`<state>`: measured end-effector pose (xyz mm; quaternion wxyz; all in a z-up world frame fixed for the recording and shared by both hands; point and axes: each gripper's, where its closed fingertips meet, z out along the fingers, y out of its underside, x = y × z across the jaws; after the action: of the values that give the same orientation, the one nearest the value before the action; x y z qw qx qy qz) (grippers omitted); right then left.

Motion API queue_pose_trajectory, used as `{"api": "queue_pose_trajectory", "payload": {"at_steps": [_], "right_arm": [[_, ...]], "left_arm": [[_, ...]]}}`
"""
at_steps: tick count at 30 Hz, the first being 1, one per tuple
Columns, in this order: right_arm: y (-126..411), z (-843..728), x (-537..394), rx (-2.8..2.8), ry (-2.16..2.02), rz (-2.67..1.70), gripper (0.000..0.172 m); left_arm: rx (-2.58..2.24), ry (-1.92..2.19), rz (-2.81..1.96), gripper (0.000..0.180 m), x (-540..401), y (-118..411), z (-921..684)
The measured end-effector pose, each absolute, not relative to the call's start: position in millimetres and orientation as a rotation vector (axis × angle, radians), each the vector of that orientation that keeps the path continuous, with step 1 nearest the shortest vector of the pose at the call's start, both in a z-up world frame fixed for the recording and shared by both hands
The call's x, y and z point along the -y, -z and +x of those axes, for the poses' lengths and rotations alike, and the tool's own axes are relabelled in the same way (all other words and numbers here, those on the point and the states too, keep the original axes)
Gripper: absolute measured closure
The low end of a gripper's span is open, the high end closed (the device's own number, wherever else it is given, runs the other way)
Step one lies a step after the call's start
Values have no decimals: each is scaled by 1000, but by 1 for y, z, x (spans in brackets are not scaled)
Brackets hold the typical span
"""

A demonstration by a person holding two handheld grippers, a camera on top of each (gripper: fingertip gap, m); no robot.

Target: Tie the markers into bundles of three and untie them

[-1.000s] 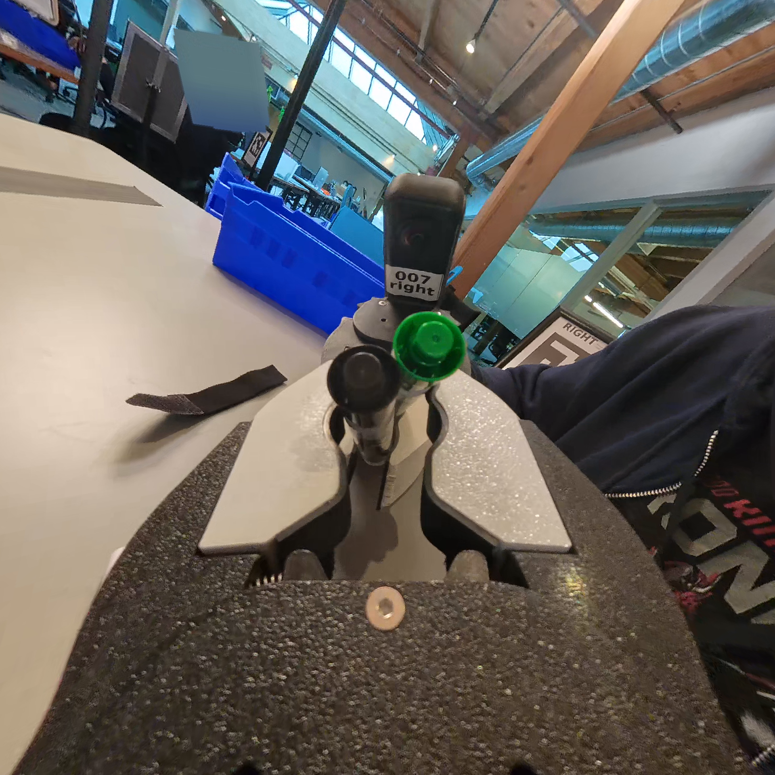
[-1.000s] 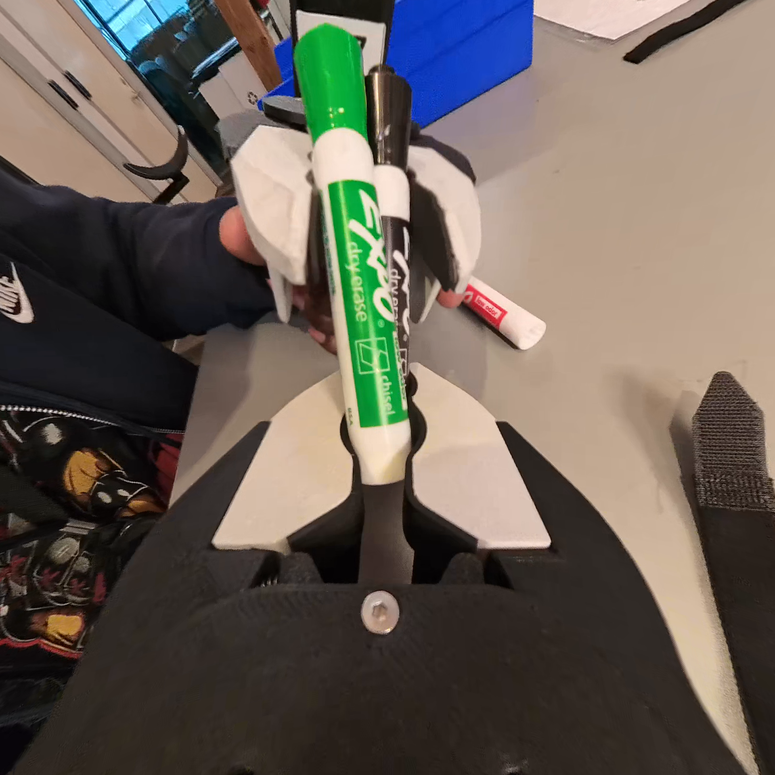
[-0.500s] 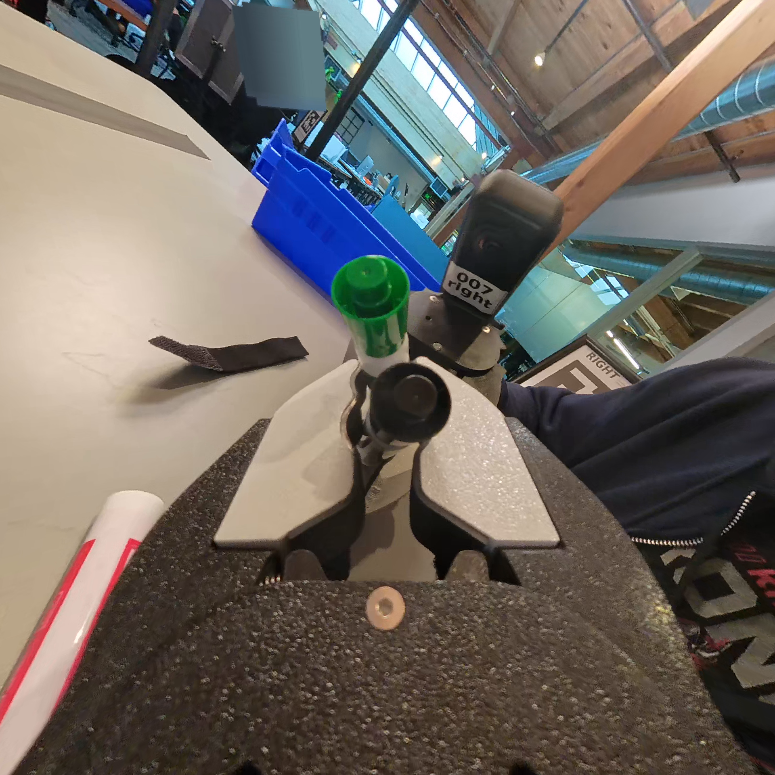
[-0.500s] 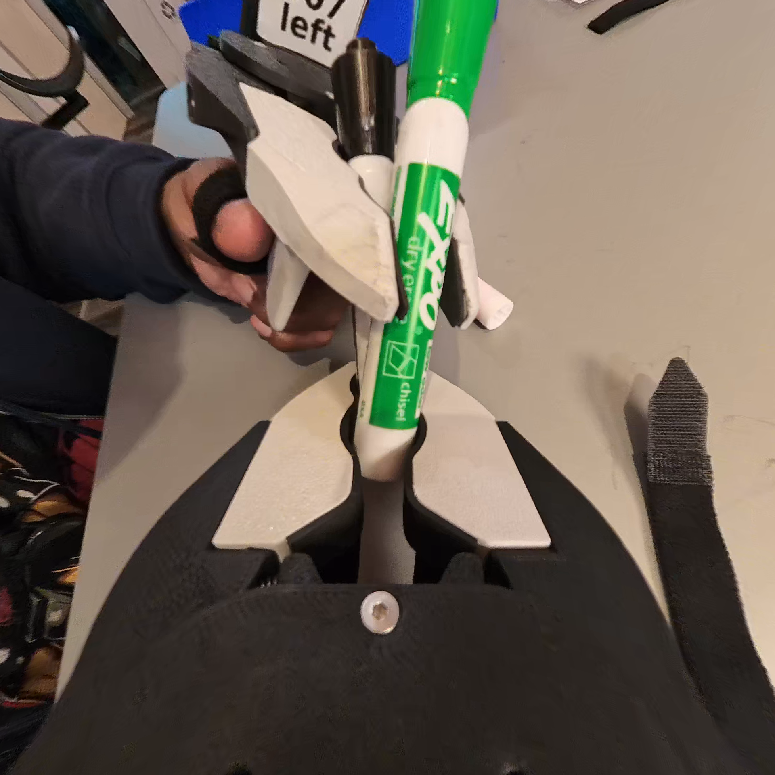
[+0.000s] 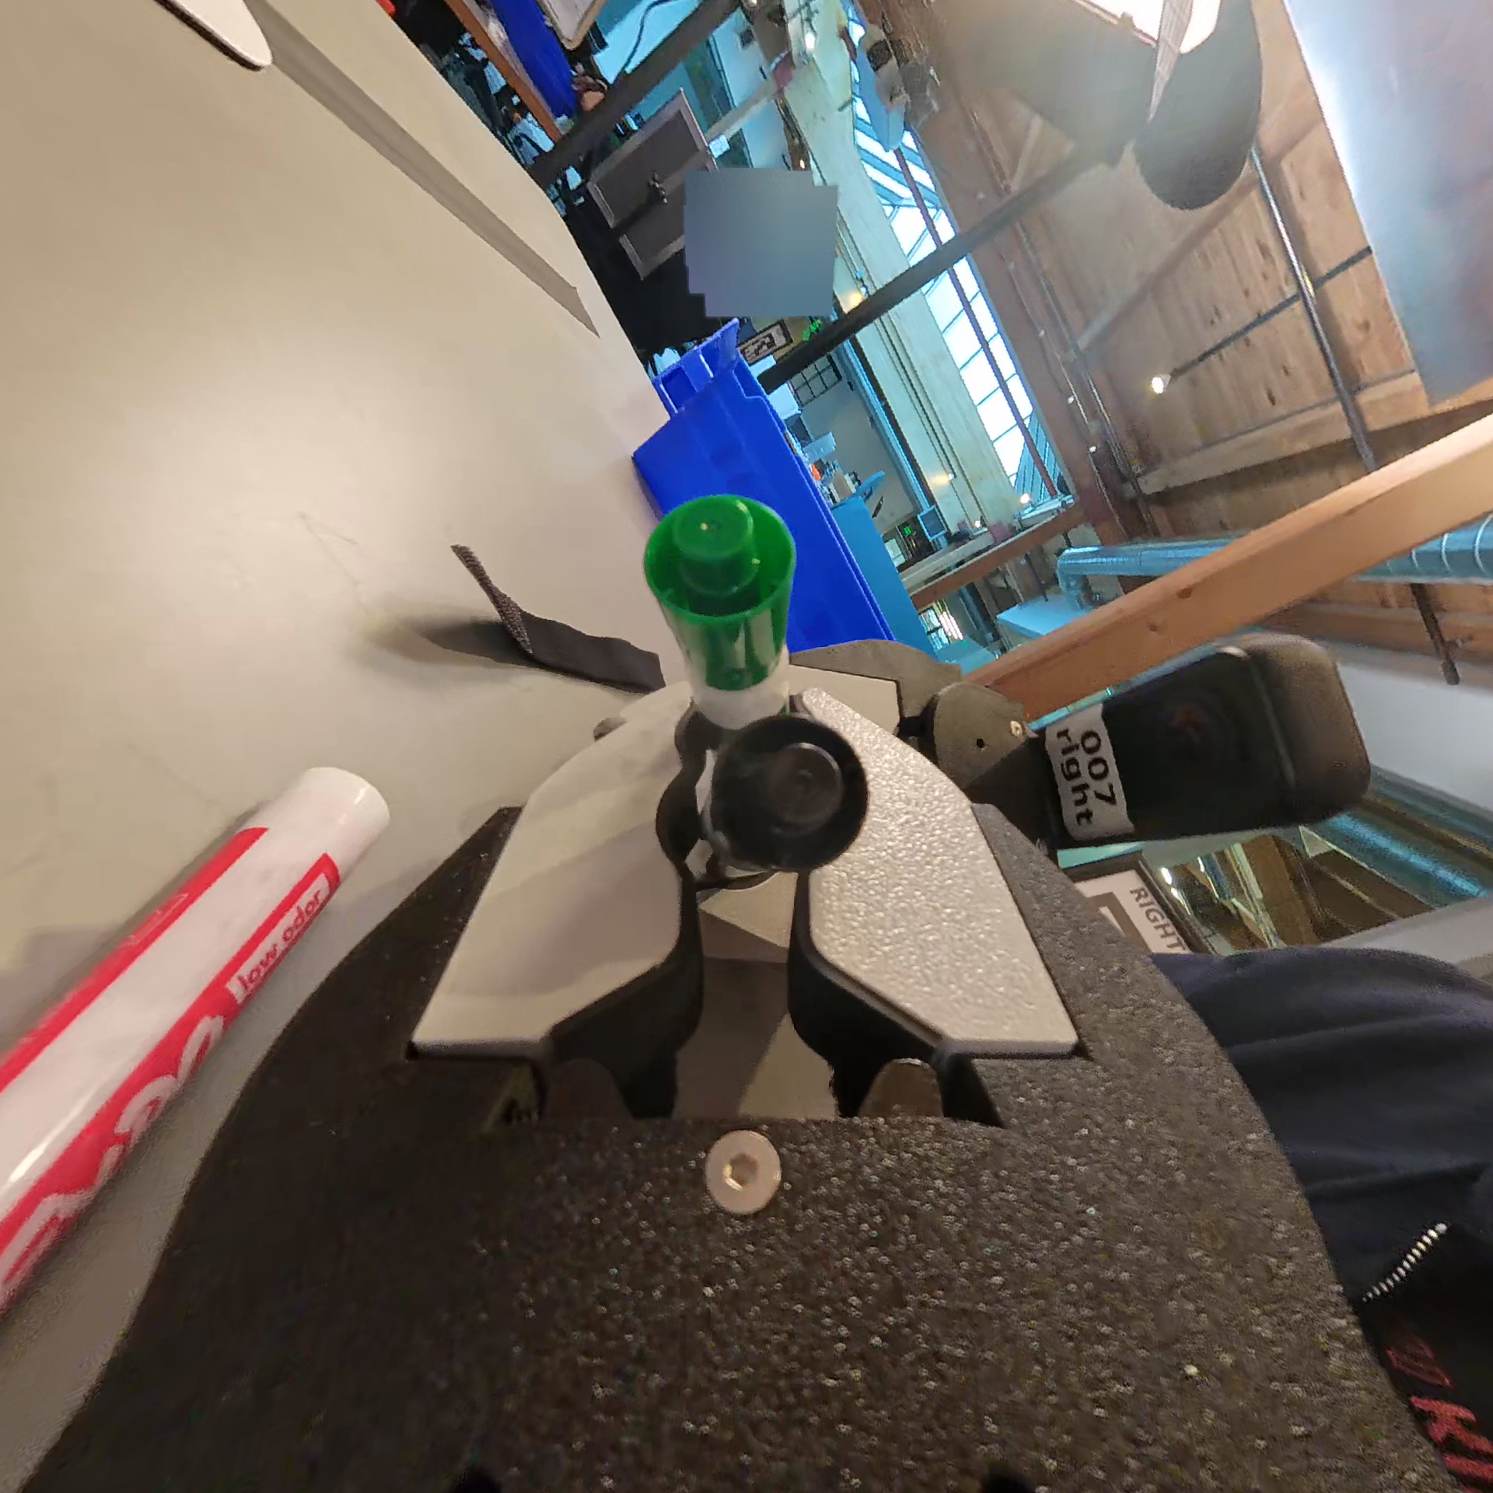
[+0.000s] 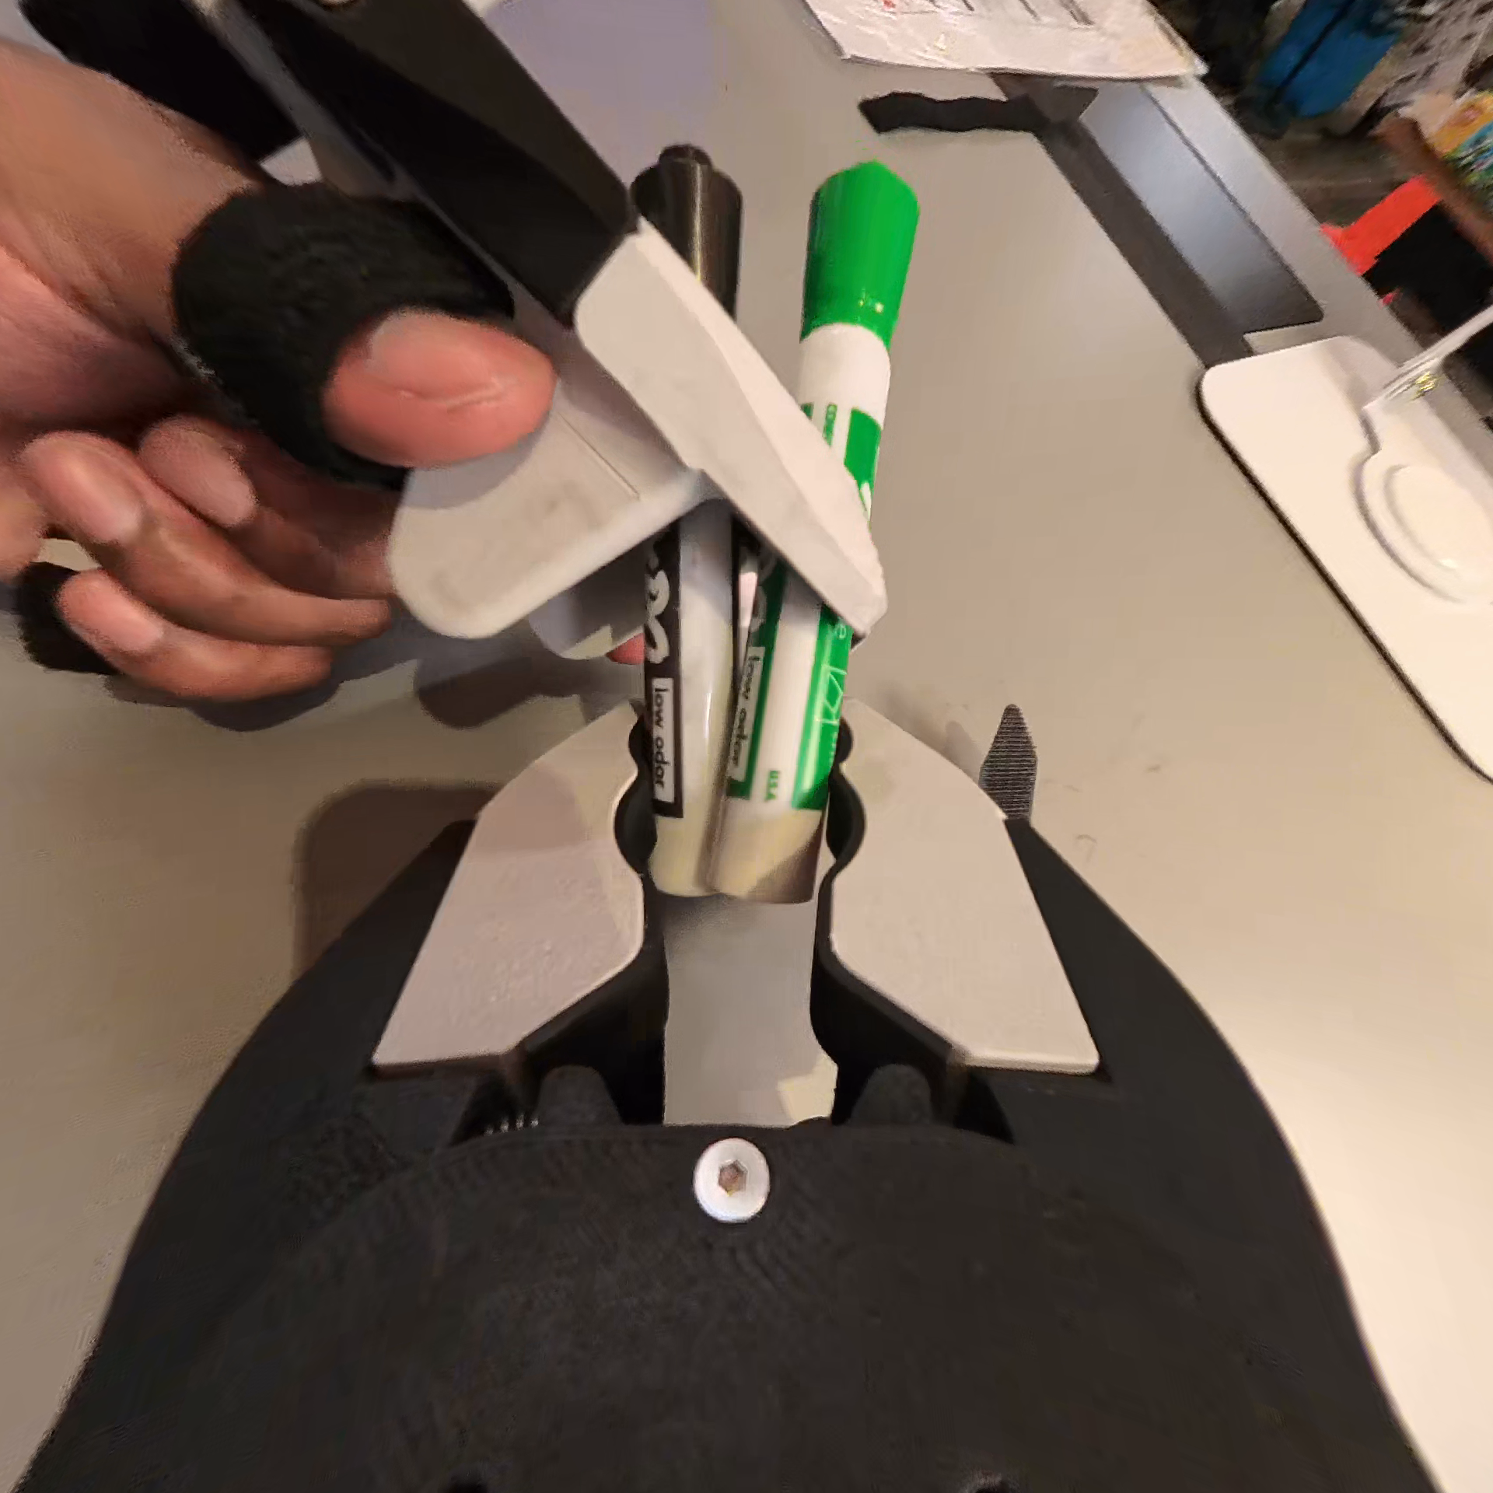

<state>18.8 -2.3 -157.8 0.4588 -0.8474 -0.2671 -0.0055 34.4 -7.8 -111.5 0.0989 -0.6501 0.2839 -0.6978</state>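
Two markers share both grippers, and the third lies flat on the table by our left gripper.

Our right gripper point(image 6: 739, 800) clamps the tail ends of the green-capped marker point(image 6: 848, 339) and the black-capped marker point(image 6: 695, 234), side by side. Our left gripper point(image 5: 747, 775) pinches the same pair nearer the caps, crossing their long axis. The red-labelled white marker point(image 5: 161, 977) lies just left of it, the black hook-and-loop strap point(image 5: 557, 638) beyond.
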Motion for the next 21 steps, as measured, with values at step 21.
{"api": "queue_pose_trajectory", "payload": {"at_steps": [21], "right_arm": [[173,27,-4,731,310,-2138,126]], "left_arm": [[-691,1902,-1969,160,23,119,36]]}}
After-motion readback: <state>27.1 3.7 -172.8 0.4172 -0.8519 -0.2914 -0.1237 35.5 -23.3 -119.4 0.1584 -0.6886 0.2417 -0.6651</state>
